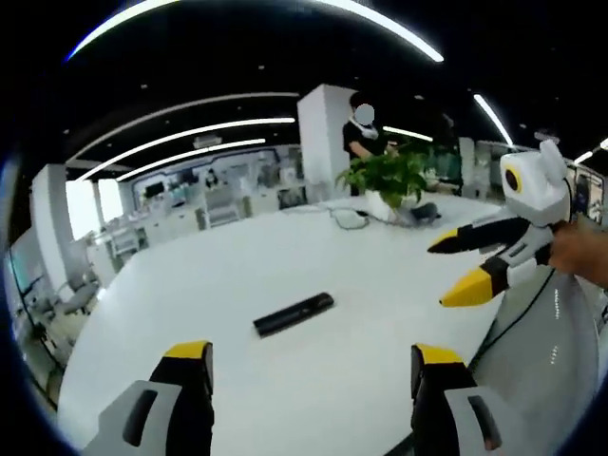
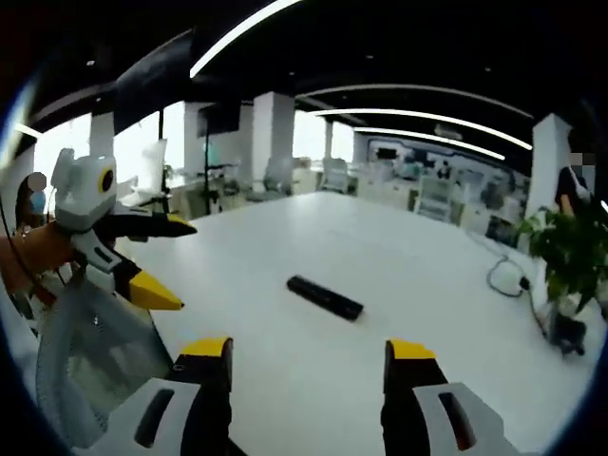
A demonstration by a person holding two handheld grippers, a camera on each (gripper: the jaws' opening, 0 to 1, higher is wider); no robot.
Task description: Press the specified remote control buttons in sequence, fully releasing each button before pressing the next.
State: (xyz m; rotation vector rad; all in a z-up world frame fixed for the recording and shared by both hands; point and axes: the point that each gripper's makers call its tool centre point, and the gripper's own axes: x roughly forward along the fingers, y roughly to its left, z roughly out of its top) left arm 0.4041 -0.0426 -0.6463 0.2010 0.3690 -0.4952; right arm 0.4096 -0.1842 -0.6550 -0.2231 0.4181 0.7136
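A black remote control (image 1: 294, 314) is seen lying flat on a wide white counter (image 1: 285, 256), out toward the middle of its bare surface and touched by nothing. In the left gripper view the left tongs (image 1: 313, 366) are held above the near part of the counter, their two yellow-tipped jaws set well apart with nothing between them, and the remote control lies beyond them, nearer the left jaw. The right tongs (image 1: 454, 271) are seen at the right of that view, held by a hand (image 1: 581, 256), their yellow-tipped jaws spread and pointing in over the counter, clear of the remote control. In the right gripper view the right tongs (image 2: 309, 366) are likewise held apart and empty above the counter, with the remote control (image 2: 325, 296) lying ahead of them, roughly between the lines of the two jaws. The left tongs (image 2: 171, 261) are seen at the left of that view, jaws open, well apart from the remote control. A potted plant (image 1: 391, 179) and a cable (image 1: 350, 217) are set at the far end of the counter, and a person (image 1: 363, 133) is standing behind the plant. Long ceiling lights (image 1: 180, 133) are seen overhead.
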